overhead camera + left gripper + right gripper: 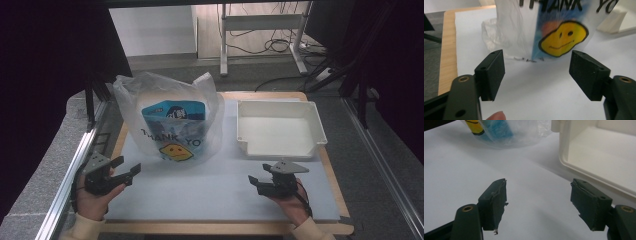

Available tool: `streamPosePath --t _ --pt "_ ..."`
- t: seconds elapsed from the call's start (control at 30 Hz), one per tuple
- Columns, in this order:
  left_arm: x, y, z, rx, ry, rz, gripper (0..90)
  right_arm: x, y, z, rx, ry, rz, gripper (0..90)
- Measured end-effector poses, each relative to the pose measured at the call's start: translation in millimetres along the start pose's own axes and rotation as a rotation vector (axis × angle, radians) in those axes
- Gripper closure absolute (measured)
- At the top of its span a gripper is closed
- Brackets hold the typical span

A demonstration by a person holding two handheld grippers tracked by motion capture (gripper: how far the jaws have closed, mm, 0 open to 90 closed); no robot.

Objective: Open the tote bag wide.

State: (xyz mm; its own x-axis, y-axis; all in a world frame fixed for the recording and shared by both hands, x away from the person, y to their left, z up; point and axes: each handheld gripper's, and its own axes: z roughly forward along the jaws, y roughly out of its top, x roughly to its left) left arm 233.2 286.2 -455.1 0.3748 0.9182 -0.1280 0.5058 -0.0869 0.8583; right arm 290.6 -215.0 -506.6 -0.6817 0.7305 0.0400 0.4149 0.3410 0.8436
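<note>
A: Your left gripper [121, 171] sits at about 8 o'clock on the mat [210, 195], jaws spread wide with nothing between them. Your left hand [91, 202] holds it from below.

B: And what do you face with it?

A: The bag [167, 117], at about 11 o'clock on the table [334, 176]. In the left gripper view your gripper [537, 72] points at the yellow smiley [562, 38] printed on the bag [524, 27], and the bag stands just beyond the black pads [492, 72], apart from them. A fingertip [496, 116] of yours shows at the bottom edge.

B: What is in the bag?

A: A blue packet [172, 117] stands inside it, seen through the clear plastic. You cannot read more than "THANK YO" on the front.

B: And your right side?

A: Your right gripper [256, 182] rests at about 5 o'clock on the mat, held by your right hand [292, 202]. In the right gripper view its jaws are also spread, holding nothing, and the gripper [537, 201] hangs over bare mat [461, 177]. The padding on its pads [496, 200] looks frayed at the edges.

B: Where is the tray?

A: The white tray [317, 125] lies at about 1 o'clock, just right of the bag, empty inside. In the right gripper view its rim [599, 178] runs close past your right-hand jaw, not touching it. The bag [506, 132] shows at the top left of that view.
</note>
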Motion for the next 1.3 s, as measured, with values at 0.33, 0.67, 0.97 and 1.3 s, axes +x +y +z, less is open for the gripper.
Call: streamPosePath --t 0.33,0.67,0.97,1.3 --pt "6.4 50.2 -2.2 -0.048 0.019 0.003 32.1 -0.1 -0.8 -2.0 0.001 0.005 -0.001 29.0" --pt "17.0 76.6 5.9 -0.048 0.040 0.008 37.4 -1.0 -1.4 -1.6 0.006 -0.002 0.003 29.0" --pt "20.9 87.7 5.6 -0.068 0.045 0.004 37.3 -2.0 -2.1 -2.2 0.010 -0.003 0.015 29.0" --pt "33.5 100.5 21.6 -0.082 0.040 -0.034 45.0 -4.5 -2.5 -2.3 0.011 -0.012 0.021 29.0"
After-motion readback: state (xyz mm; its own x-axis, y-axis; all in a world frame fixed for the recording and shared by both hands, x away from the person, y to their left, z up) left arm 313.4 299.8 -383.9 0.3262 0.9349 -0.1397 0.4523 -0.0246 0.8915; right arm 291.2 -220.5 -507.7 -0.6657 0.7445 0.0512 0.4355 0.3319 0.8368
